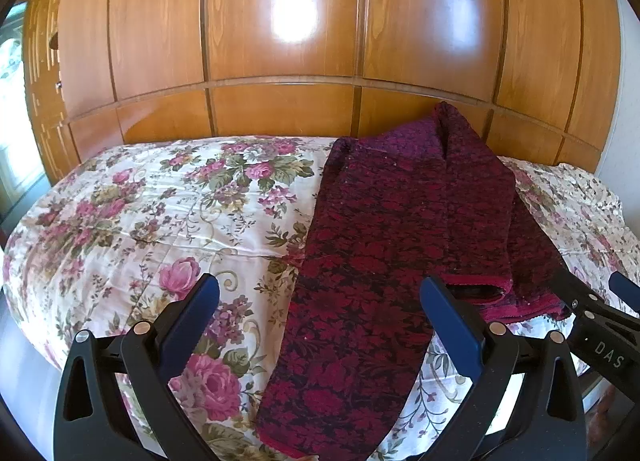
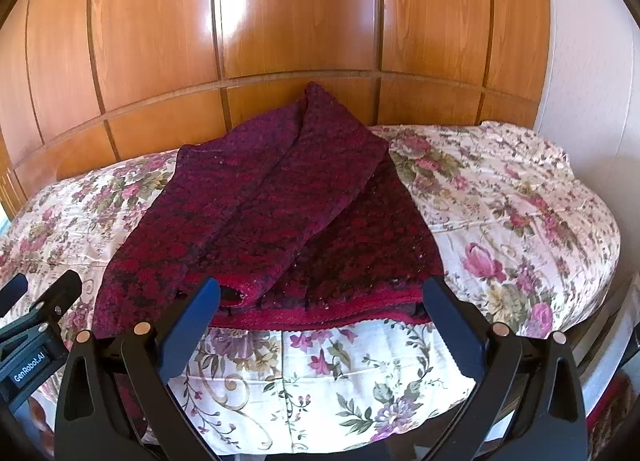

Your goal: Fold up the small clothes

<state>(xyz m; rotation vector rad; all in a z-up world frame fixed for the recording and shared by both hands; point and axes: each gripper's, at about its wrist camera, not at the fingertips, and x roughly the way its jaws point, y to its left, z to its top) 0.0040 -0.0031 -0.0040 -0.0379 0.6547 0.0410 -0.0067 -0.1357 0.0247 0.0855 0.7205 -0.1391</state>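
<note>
Left wrist view: the left gripper (image 1: 320,293) hovers with its blue fingers (image 1: 192,325) spread wide, holding nothing, above the near edge of a bed (image 1: 132,221) covered in a floral quilt. Under and beyond it lies a dark red patterned garment (image 1: 392,229), partly folded, one sleeve laid over its body. The right gripper (image 1: 592,293) is near the garment's right hem. In the right wrist view, the right gripper (image 2: 320,293) is also spread wide and empty, just before the garment's (image 2: 280,201) crimson hem. Farthest back, glossy wooden wardrobe panels (image 1: 280,41) rise behind the bed.
</note>
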